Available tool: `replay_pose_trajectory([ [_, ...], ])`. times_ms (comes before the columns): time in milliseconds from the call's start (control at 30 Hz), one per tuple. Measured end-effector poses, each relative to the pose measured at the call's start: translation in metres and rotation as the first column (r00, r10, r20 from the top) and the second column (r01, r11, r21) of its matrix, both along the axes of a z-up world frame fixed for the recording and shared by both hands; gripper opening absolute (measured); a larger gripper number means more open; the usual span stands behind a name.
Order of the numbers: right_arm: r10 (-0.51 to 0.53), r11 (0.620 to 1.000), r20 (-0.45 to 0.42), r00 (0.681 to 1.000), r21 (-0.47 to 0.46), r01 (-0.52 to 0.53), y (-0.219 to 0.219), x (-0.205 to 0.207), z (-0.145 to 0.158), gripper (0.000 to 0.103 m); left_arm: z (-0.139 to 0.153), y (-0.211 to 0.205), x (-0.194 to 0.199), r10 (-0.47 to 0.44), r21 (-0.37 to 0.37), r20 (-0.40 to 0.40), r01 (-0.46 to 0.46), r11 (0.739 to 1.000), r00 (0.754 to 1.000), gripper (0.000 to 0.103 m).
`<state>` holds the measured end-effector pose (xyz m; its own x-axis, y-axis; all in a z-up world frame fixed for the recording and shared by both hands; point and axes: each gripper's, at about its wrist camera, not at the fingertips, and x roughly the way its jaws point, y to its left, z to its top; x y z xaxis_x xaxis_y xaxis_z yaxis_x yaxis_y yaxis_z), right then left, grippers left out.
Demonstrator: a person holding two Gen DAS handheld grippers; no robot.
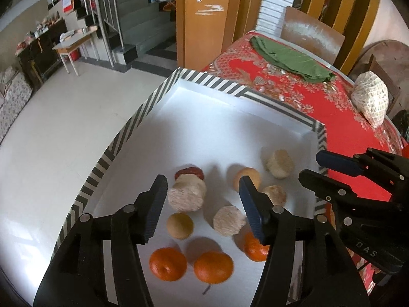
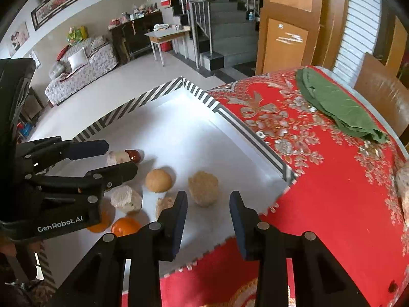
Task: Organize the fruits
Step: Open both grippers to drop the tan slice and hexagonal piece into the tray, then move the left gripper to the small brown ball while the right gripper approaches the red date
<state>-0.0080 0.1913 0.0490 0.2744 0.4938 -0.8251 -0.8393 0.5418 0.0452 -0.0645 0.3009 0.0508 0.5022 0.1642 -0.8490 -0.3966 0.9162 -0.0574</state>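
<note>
A white tray with a striped rim [image 1: 143, 107] [image 2: 158, 89] lies on the red tablecloth. In it are three oranges [image 1: 167, 263], two round tan fruits [image 1: 179, 225] [image 2: 158, 180], a red jujube [image 1: 189, 172] [image 2: 133, 154] and several fruits in pale foam nets [image 1: 188, 195] [image 2: 203, 188]. My left gripper [image 1: 202, 209] is open and empty above the fruits, over a netted one [image 1: 227, 220]. My right gripper [image 2: 208, 220] is open and empty above the tray's near right corner; it also shows in the left wrist view [image 1: 329, 168].
A folded green cloth [image 1: 288, 60] [image 2: 337, 107] lies on the red tablecloth [image 2: 332, 179] at the far side. A netted lump [image 1: 370, 99] sits near the right table edge. A wooden chair [image 1: 309, 33] stands behind the table. The floor drops away left of the tray.
</note>
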Motion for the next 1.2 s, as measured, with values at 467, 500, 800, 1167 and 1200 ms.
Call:
replay_pose_trajectory([
  [467,-0.135,0.991,0.037,0.990,0.031,0.134,-0.087,-0.013,0.018,0.033,0.017,-0.077,0.010,-0.147,0.023,0.048,0.146,0.989,0.988,0.058],
  [500,-0.147,0.989,0.037,0.989,0.031,0.146,-0.093,-0.013,0.018,0.033,0.017,-0.083,0.011,-0.156,0.023,0.049,0.155,0.988,0.987,0.058],
  [800,-0.266,0.963,0.028,0.964,0.049,0.264,-0.164,-0.011,0.015,0.033,0.018,-0.145,0.026,-0.263,0.023,0.047,0.262,0.965,0.964,0.058],
  [1167,-0.421,0.906,0.013,0.907,0.047,0.420,-0.265,-0.005,0.011,0.033,0.009,-0.222,0.053,-0.385,-0.002,0.012,0.385,0.923,0.923,0.058],
  [1200,-0.433,0.901,0.011,0.901,0.045,0.432,-0.274,-0.005,0.010,0.033,0.008,-0.229,0.056,-0.395,-0.006,0.009,0.395,0.919,0.919,0.058],
])
